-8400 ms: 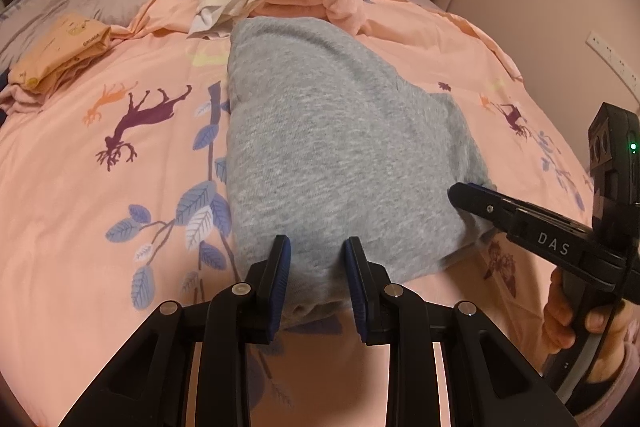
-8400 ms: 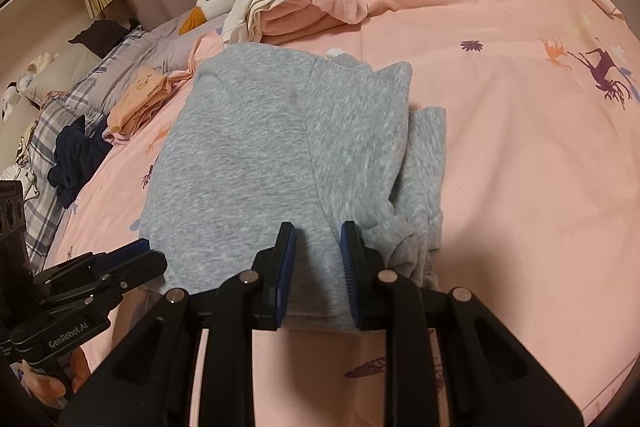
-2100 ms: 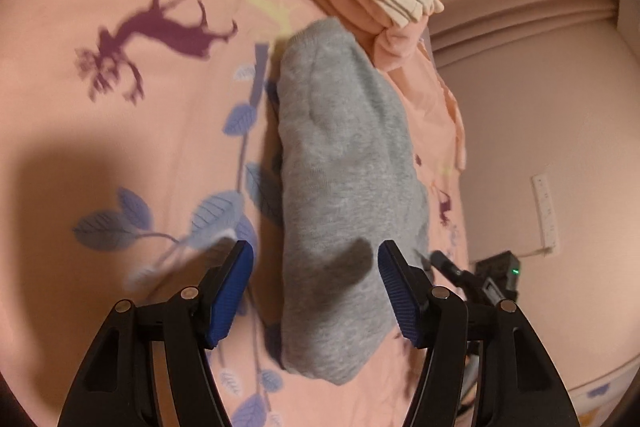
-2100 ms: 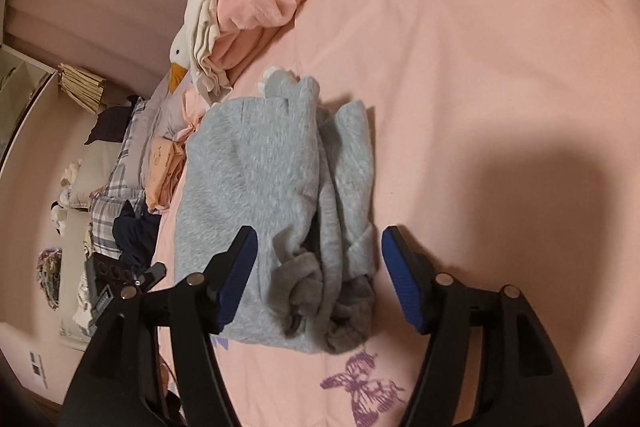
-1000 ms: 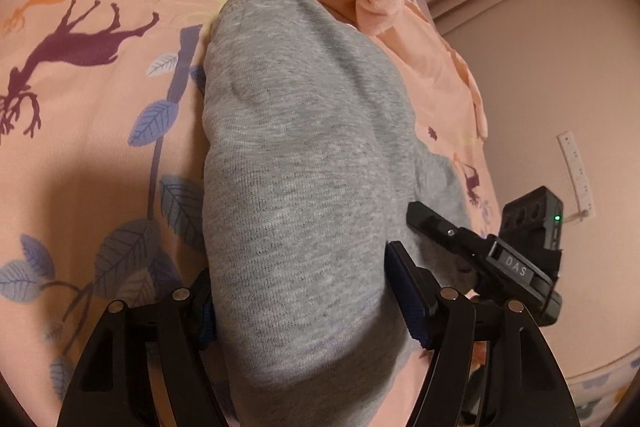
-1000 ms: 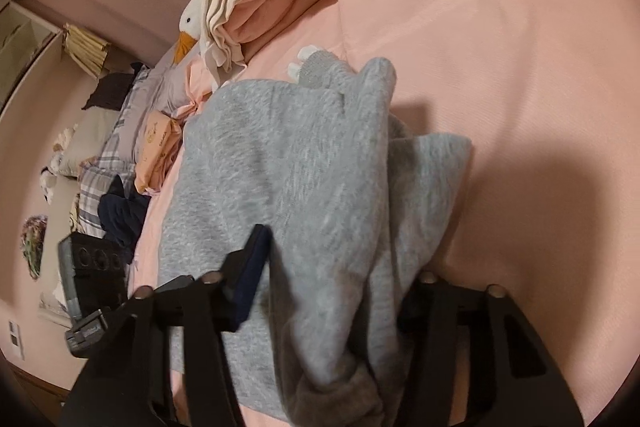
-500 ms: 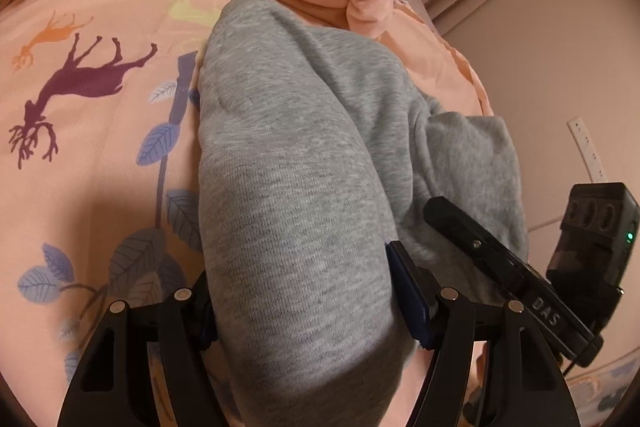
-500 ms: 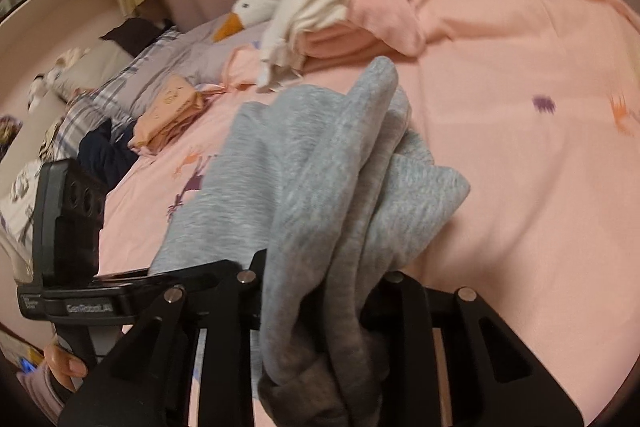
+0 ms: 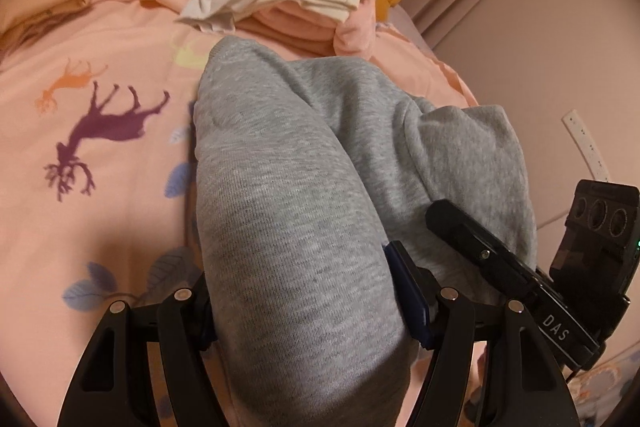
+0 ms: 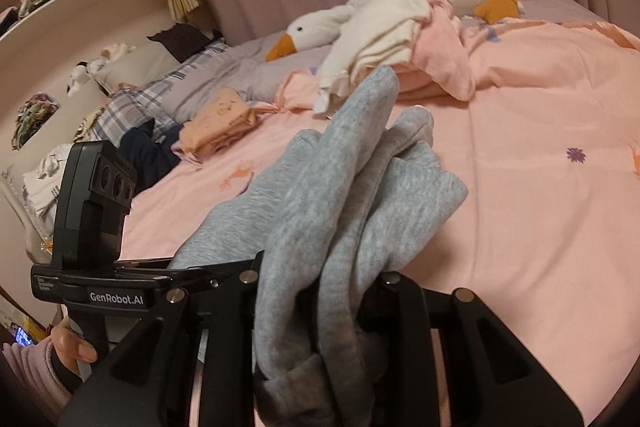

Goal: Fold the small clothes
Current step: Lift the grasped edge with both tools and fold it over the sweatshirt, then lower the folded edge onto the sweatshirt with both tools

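grey garment (image 9: 296, 227) apparently hides left gripper's (image 9: 308, 301) near pad.

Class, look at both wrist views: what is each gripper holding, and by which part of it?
Both hold the folded grey garment at its near end: the left gripper spans the thick folded bundle; the right gripper, whose jaws have just been closing, pinches the bunched layers beside it.

Pretty dim, warm pinkish indoor light in both views, no glare anywhere. Heavy fisheye bending with black corners, and the grey garment (image 9: 296, 227) up close to the lens goes soft and dark at the bottom, throwing a mushy shadow on the bedspread (image 9: 100, 227).
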The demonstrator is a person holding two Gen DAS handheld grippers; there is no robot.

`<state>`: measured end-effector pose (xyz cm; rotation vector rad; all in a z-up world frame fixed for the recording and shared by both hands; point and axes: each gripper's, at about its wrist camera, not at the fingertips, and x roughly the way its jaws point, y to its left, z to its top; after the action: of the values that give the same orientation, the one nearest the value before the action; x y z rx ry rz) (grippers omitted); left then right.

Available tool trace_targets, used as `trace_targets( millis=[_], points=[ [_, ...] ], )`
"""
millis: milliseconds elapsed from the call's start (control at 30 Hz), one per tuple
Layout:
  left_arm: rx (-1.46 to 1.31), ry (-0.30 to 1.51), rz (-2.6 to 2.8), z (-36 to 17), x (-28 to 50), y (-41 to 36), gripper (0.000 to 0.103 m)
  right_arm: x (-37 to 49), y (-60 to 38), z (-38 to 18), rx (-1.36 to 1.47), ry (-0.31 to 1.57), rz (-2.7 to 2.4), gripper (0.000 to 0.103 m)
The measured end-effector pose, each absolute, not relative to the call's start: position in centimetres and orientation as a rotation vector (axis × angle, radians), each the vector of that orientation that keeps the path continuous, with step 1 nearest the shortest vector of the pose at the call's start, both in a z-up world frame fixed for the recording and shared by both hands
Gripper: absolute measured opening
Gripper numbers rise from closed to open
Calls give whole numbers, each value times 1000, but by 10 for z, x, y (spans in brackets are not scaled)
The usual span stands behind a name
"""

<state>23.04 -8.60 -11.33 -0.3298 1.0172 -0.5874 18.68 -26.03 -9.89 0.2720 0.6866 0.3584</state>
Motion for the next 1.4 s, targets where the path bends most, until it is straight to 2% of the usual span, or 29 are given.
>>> trace_targets(
  millis=[600, 1400],
  points=[
    [-339, 966, -503, -96, 214, -22, 70, 185, -193, -79, 213, 646, 456, 25],
    [-356, 1018, -436, -118, 216, 16, 70, 192, -145, -104, 215, 726, 496, 26]
  ],
)
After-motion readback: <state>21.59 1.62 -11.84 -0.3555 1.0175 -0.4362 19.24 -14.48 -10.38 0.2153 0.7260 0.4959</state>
